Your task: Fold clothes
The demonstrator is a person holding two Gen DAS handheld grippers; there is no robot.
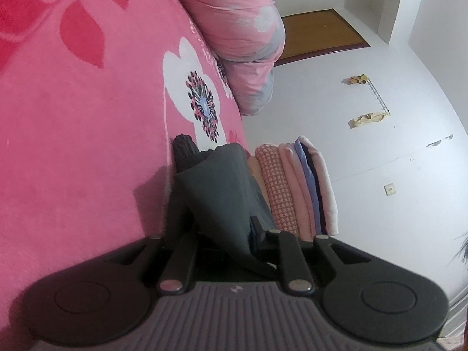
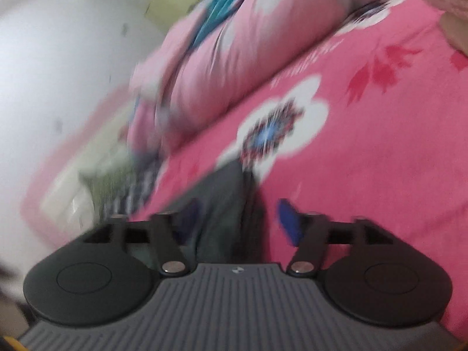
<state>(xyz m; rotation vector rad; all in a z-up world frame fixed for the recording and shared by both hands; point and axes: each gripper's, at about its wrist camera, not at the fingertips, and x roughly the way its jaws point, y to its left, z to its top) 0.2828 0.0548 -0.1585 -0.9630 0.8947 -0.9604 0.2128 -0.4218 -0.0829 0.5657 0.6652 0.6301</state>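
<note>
Grey garment clamped in left gripper; folded stack left-view only; right gripper released.

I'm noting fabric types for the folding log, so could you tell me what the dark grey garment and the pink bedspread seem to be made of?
The dark grey garment looks like a smooth, matte, fairly thin fabric: it drapes in soft folds, with a ribbed knit cuff at its far end; the fibre cannot be told. The pink bedspread looks like plush fleece, with a fuzzy, napped, matte surface and printed flowers.
</note>
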